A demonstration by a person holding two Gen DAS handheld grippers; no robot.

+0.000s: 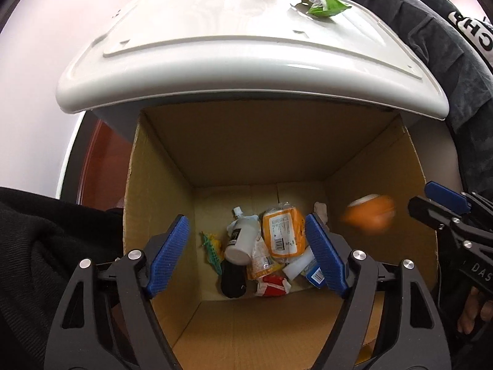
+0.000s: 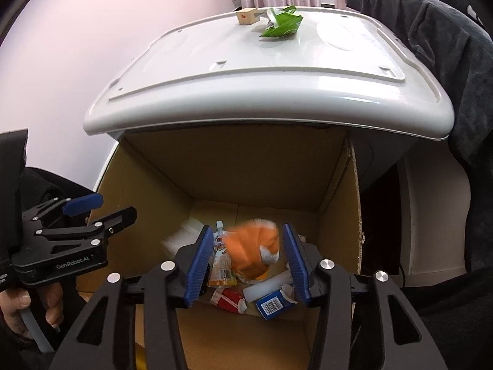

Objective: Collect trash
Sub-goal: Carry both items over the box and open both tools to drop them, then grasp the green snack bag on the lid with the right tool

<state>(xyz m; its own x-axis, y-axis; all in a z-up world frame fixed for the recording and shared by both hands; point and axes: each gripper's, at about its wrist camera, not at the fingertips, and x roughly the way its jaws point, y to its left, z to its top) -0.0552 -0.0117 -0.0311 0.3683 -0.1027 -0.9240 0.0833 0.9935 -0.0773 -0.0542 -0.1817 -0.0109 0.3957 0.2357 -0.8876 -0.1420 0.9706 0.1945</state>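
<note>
While both grippers hang open and empty over the cardboard box (image 2: 339, 215), left gripper (image 1: 248, 252) beside right gripper (image 2: 249, 265), a blurred orange packet (image 2: 254, 251) sits between the right fingers, untouched; a green wrapper (image 2: 282, 26) lies on the white bench (image 2: 215, 89).

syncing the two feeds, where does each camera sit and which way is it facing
Left wrist: on the left gripper, looking down into the cardboard box under the white table; its blue fingers are open, black sleeve at left, right gripper at the right edge.
Right wrist: on the right gripper, same downward aim; open fingers frame a blurred orange item, left gripper and hand at left.
Shared: box, trash pile, table, green wrapper, wooden cube.
</note>
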